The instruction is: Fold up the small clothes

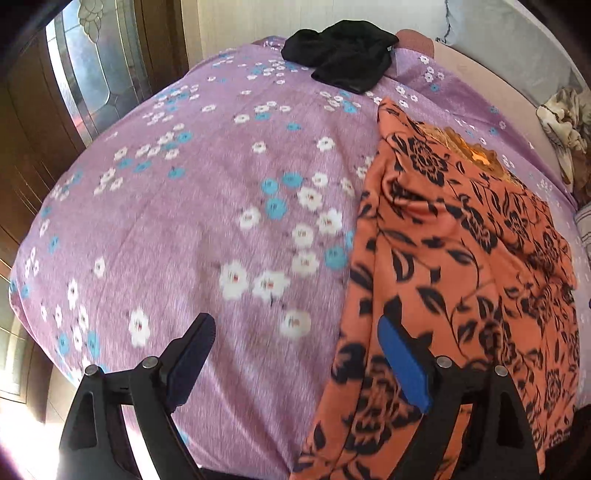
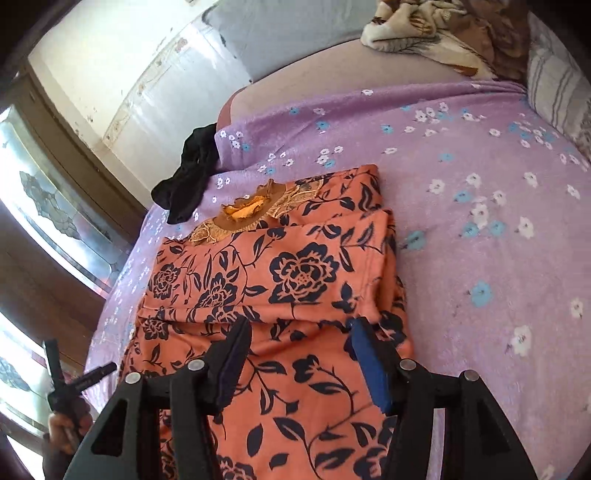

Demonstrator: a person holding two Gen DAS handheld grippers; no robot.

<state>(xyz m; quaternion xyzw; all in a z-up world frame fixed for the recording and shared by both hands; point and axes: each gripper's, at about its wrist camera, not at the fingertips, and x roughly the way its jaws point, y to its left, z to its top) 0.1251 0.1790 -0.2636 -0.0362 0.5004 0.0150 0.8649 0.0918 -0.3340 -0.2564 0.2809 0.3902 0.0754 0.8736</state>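
Orange black-flowered garment [image 2: 295, 266] on purple white-and-blue-flowered bedspread [image 1: 207, 206].

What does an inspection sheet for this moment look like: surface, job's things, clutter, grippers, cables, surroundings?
Surface: bed under a purple flowered sheet, lying fairly smooth.
Job's things: orange garment with black flowers, sides folded inward into a long strip, collar at the far end; black garment, crumpled at the far edge of the bed.
Clutter: cream and brown blanket bunched near the headboard; striped pillow beside it.
Grippers: left gripper open, holding nothing, over the orange garment's left edge; right gripper open, holding nothing, above the garment's near half.
Cables: nothing seen.
Surroundings: wooden door with patterned glass to the left; pale wall behind the bed.
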